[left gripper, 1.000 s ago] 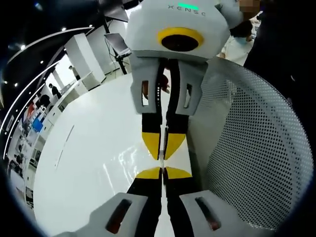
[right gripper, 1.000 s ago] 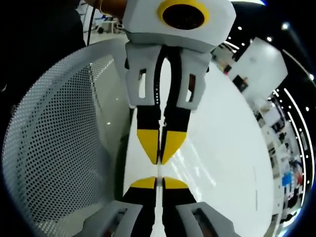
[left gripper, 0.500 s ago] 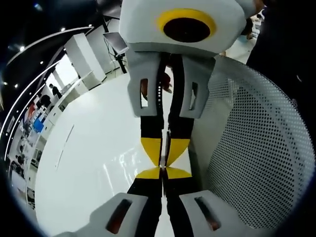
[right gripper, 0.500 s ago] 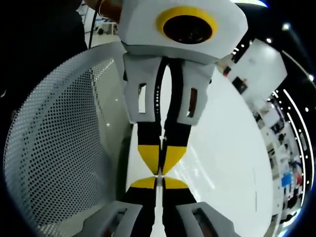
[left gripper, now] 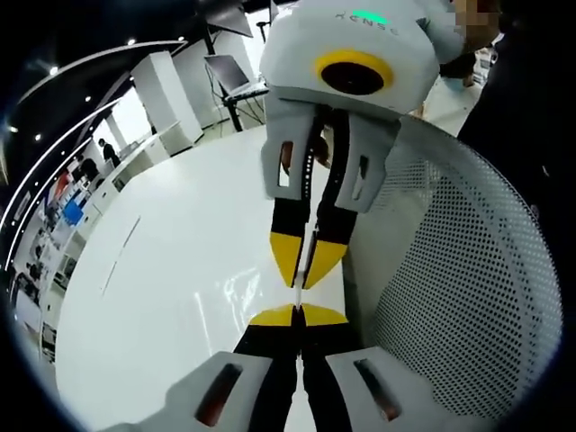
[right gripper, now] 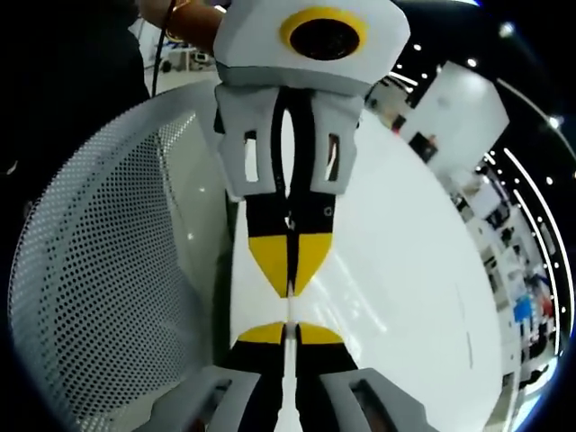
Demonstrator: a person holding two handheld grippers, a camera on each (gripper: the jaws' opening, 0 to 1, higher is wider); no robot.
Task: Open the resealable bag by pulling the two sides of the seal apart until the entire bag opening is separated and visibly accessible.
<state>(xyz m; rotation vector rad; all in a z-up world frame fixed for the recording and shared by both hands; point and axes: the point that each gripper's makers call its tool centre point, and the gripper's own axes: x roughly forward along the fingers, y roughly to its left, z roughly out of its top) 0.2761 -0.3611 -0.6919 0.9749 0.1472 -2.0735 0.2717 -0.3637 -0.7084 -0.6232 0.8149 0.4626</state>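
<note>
Yellow pads on black jaws rise from the bottom of the left gripper view: the left gripper (left gripper: 297,313) has its jaws pressed together, with only a thin pale sliver between them. The right gripper (left gripper: 300,270) comes down from the top of that view, tip to tip with the left one. Its jaws are likewise closed on a pale strip.

The right gripper view shows the same arrangement reversed. The right gripper (right gripper: 290,331) is clamped flat at the bottom, and the left gripper (right gripper: 290,270) points down at it with no gap between its yellow pads.

The resealable bag (left gripper: 236,292) is clear film and hard to trace. It shows as wrinkled glints on the surface just beside the meeting tips, and again as bright streaks (right gripper: 346,301) beside the tips in the right gripper view. The pinched sliver appears to be its edge. How far the seal has parted cannot be told.

Beneath lies a glossy white table (left gripper: 162,306), also seen here (right gripper: 405,270). A white perforated metal basket (left gripper: 468,270) stands just beside the grippers, its curved wall (right gripper: 108,270) close to them.

Beyond the table, white partitions and ceiling lights are visible, and a person (left gripper: 110,153) stands far off.
</note>
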